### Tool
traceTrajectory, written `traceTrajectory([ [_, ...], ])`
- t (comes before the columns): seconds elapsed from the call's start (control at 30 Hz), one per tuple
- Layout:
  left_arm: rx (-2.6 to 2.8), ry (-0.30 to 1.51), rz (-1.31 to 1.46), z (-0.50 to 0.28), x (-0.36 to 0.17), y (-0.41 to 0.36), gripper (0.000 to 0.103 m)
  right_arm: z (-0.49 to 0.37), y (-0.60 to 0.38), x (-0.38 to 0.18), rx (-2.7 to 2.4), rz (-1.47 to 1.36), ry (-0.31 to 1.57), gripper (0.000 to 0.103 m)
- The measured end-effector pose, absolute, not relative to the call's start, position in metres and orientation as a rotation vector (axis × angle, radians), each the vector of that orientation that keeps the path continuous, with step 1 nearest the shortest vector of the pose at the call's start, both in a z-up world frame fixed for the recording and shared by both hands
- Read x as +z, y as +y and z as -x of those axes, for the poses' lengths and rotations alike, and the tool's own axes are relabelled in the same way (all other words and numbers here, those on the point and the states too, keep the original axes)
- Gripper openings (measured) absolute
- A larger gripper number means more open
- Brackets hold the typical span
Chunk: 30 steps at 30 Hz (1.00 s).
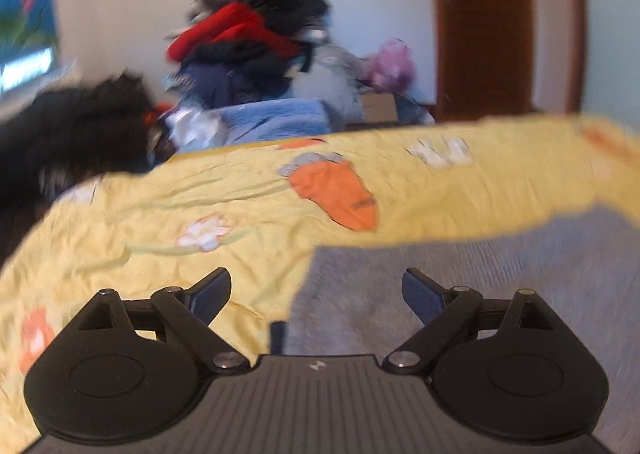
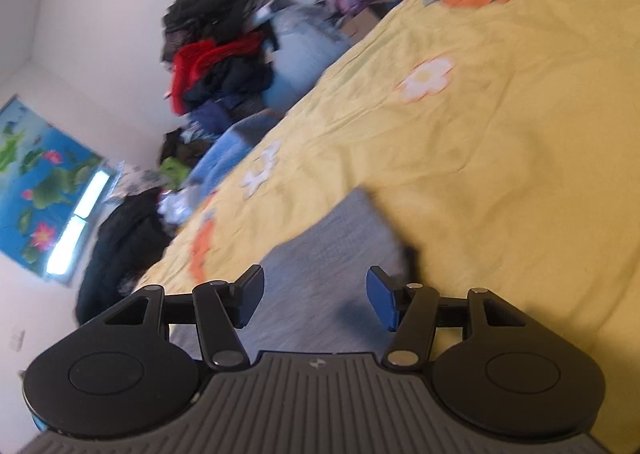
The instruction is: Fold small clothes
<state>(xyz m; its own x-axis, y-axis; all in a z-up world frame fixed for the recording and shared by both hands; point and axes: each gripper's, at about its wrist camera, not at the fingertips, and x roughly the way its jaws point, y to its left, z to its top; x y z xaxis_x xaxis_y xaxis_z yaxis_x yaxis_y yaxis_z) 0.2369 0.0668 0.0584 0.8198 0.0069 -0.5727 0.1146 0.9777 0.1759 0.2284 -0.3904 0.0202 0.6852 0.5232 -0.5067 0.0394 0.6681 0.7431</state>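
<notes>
The left gripper [image 1: 316, 294], jaws spread wide and empty, hangs over the near left edge of the flat grey knitted garment [image 1: 480, 286] on the yellow flowered bedsheet [image 1: 160, 213], which seemingly stretches away rightward.

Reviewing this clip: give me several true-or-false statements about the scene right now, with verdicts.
1. The left gripper has its jaws open with nothing between them. True.
2. The grey garment lies on a plain white sheet. False: it lies on a yellow bedspread printed with flowers and carrots.
3. The right gripper is shut on the grey garment. False: its jaws are open above the cloth.
4. A pile of clothes with a red item sits beyond the bed. True.
</notes>
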Motion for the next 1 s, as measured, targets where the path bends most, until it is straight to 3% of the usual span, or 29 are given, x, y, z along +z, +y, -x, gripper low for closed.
traceTrajectory([
  [0.13, -0.094, 0.689, -0.308, -0.240, 0.011, 0.031, 0.094, -0.223, -0.337, 0.015, 0.283, -0.532, 0.830, 0.061],
  [0.23, -0.089, 0.694, -0.171, -0.241, 0.008, 0.047, 0.097, -0.210, -0.318, 0.009, 0.286, -0.312, 0.763, 0.060],
  [0.33, -0.090, 0.754, -0.070, -0.248, 0.012, 0.063, 0.100, -0.210, -0.325, 0.013, 0.259, -0.350, 0.780, 0.060],
  [0.43, 0.003, 0.702, -0.059, -0.221, 0.037, 0.070, 0.098, -0.195, -0.333, 0.031, 0.194, -0.415, 0.789, 0.063],
  [0.6, -0.016, 0.631, 0.371, -0.120, 0.057, 0.124, 0.099, -0.109, -0.376, 0.045, 0.267, -0.661, 0.699, 0.089],
  [0.77, 0.102, 0.693, 0.842, -0.031, 0.012, 0.169, 0.099, -0.031, -0.412, 0.012, 0.195, -0.945, 0.768, 0.089],
  [1.0, 0.018, 0.693, 0.884, -0.035, 0.010, 0.154, 0.100, -0.022, -0.391, -0.008, 0.203, -0.984, 0.780, 0.089],
])
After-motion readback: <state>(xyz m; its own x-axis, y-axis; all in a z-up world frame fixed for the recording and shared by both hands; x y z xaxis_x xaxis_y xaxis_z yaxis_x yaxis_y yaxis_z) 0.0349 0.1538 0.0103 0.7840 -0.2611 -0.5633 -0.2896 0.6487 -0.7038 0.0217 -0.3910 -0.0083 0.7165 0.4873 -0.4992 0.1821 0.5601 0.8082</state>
